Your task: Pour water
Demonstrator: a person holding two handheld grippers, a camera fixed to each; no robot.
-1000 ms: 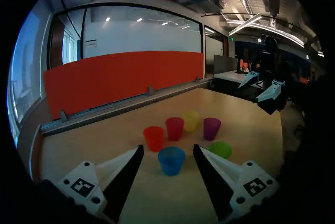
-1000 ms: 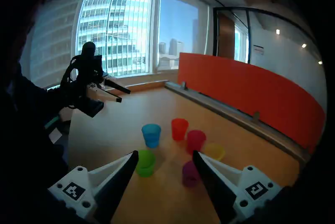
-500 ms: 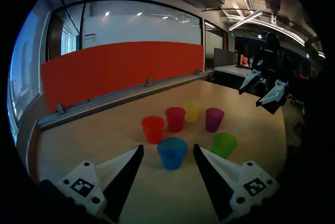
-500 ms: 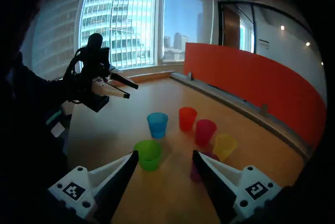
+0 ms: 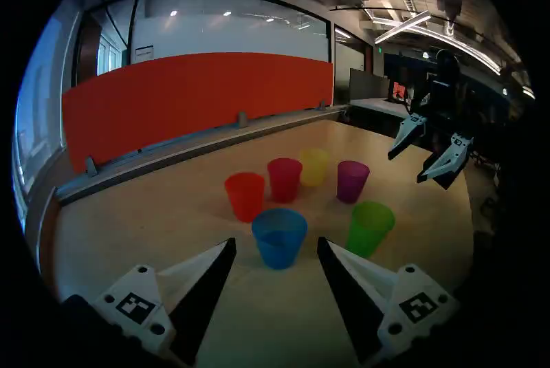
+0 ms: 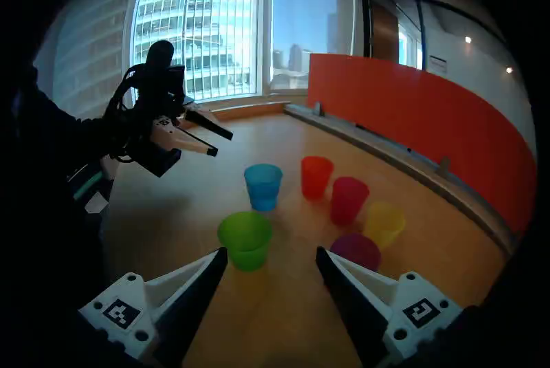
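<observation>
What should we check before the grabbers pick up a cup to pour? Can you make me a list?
1. Left gripper open and empty: ok.
2. Right gripper open and empty: ok.
3. Blue plastic cup upright, lined up ahead of the left gripper's gap: ok.
4. Green plastic cup upright, just ahead of the right gripper: ok.
5. Orange plastic cup stands apart from the blue one, leaving room to grab: ok.
6. Whether any cup is filled: cannot tell.
</observation>
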